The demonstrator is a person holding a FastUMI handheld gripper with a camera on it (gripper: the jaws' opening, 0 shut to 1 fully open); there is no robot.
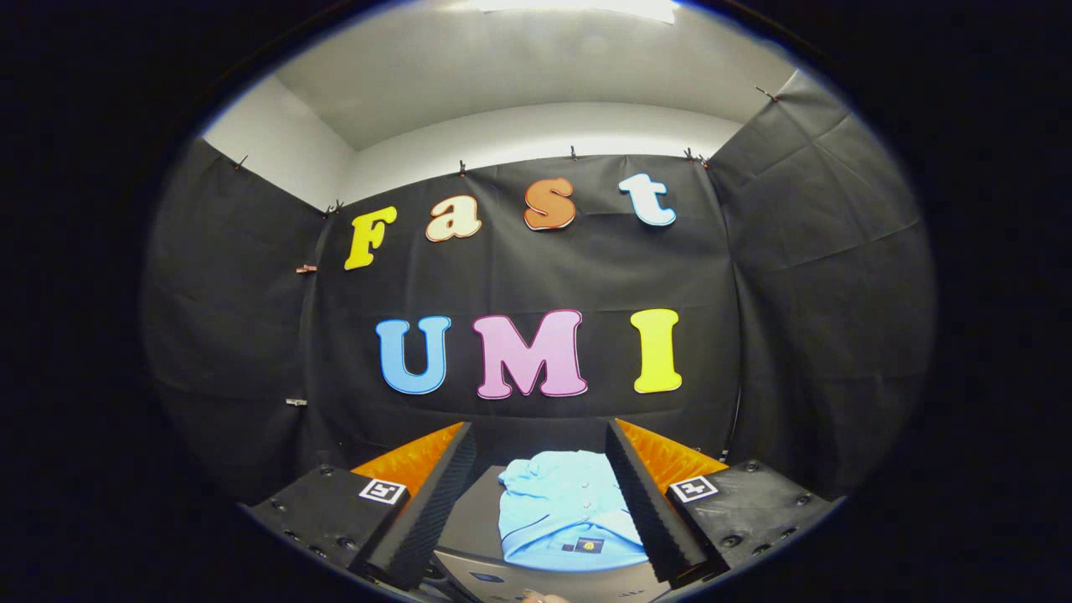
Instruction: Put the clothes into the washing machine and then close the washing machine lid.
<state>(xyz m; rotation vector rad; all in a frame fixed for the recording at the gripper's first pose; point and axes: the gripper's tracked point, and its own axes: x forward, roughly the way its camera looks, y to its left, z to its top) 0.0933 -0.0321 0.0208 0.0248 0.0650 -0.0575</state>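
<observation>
Gripper view is looking forward along the two fingers (419, 511) of the hand-held gripper (540, 502), which is standing open, its fingers spread well apart and pressing on nothing. Each finger is showing a ribbed inner pad (645, 502) facing the gap, and each finger body is carrying a small square black-and-white marker (383, 491) on its upper face. A light blue garment (561, 511) is lying in the gap between the fingers, bunched and folded, with a row of small buttons running down its middle and a small dark tag with a round badge near its closer edge. The garment is sitting nearer the right finger than the left; its right side is passing behind that finger's pad, so whether cloth and pad are touching cannot be told. The left finger is standing clear of the garment, with a strip of dark surface (473, 511) showing between them. The garment is resting on that dark flat surface, and just below it a paler grey rounded edge (502, 578) is showing, though what this edge belongs to cannot be told. At the very bottom, beneath that edge, a small sliver of a person's fingertip (543, 597) is peeking in. Beyond the fingers the black cloth wall (796, 276) of the booth is hanging, pinned with small clips along its top, and white wall and ceiling (536, 75) are rising above it.
</observation>
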